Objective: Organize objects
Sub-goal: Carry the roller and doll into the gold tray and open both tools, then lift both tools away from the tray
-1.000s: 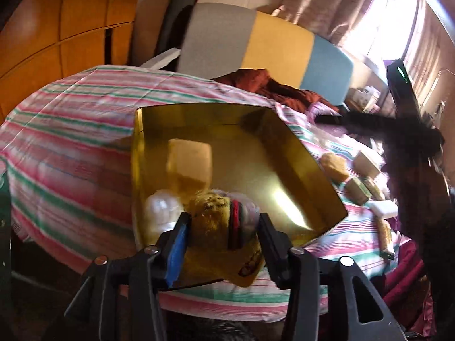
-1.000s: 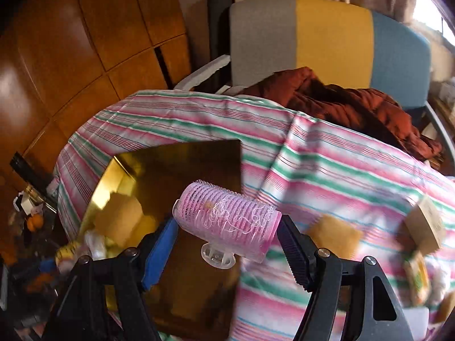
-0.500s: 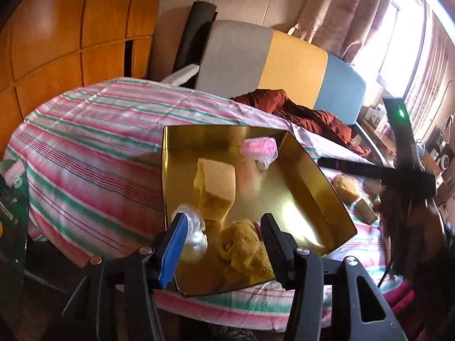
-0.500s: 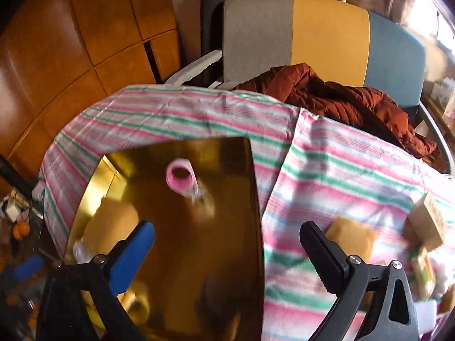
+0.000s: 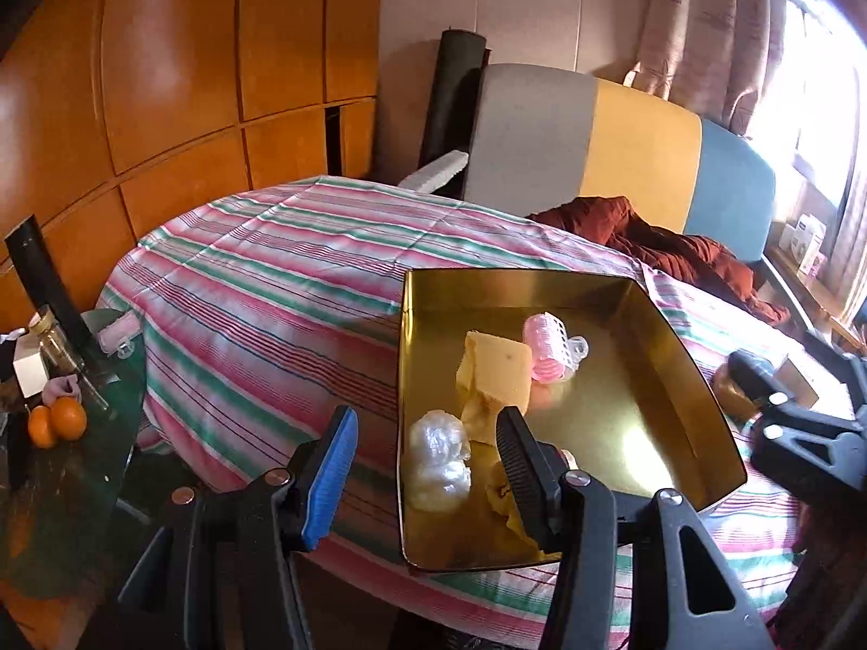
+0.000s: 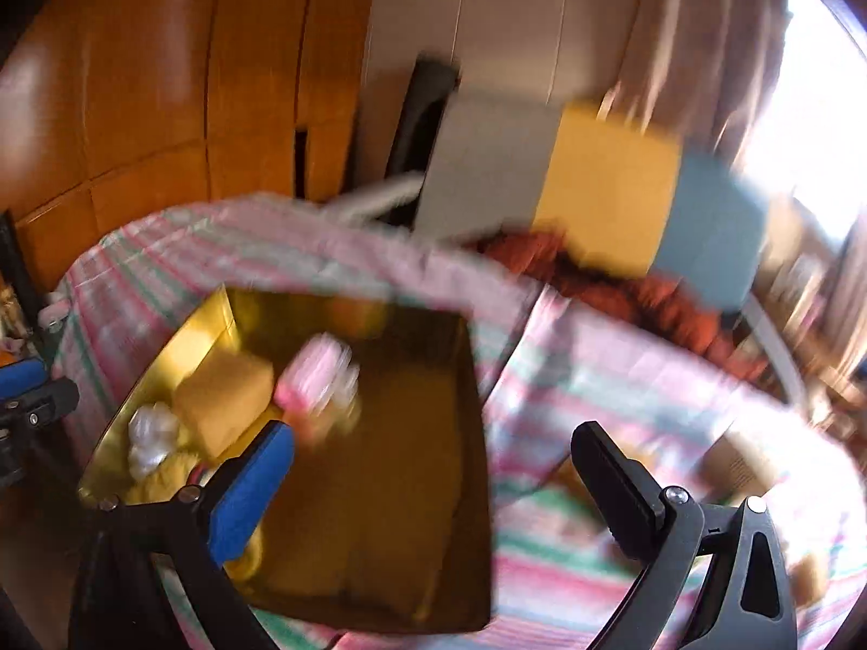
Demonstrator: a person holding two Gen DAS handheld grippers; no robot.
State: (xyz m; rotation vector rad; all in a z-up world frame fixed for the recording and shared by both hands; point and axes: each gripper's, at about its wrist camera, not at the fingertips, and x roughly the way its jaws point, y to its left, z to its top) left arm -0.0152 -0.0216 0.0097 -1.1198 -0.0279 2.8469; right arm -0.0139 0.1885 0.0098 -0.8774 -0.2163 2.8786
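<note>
Striped pink, green and white cloth covers the surface (image 5: 271, 281), and the shiny gold metal tray (image 5: 677, 368) sits near its front edge. We see the pink ribbed hair roller (image 5: 547, 346) lying inside the tray, touching the yellow sponge block (image 5: 498, 374), with a clear crumpled plastic wad (image 5: 439, 455) nearer us. Our right gripper (image 6: 433, 466) has just been opening and stands wide with nothing between its jaws. Our left gripper (image 5: 428, 460) is partly open and empty, its black finger over the tray's near end. We could knock that tray off the edge, since it overhangs slightly. The right view is blurred, so a rushed reach may miss the loose items beyond.
</note>
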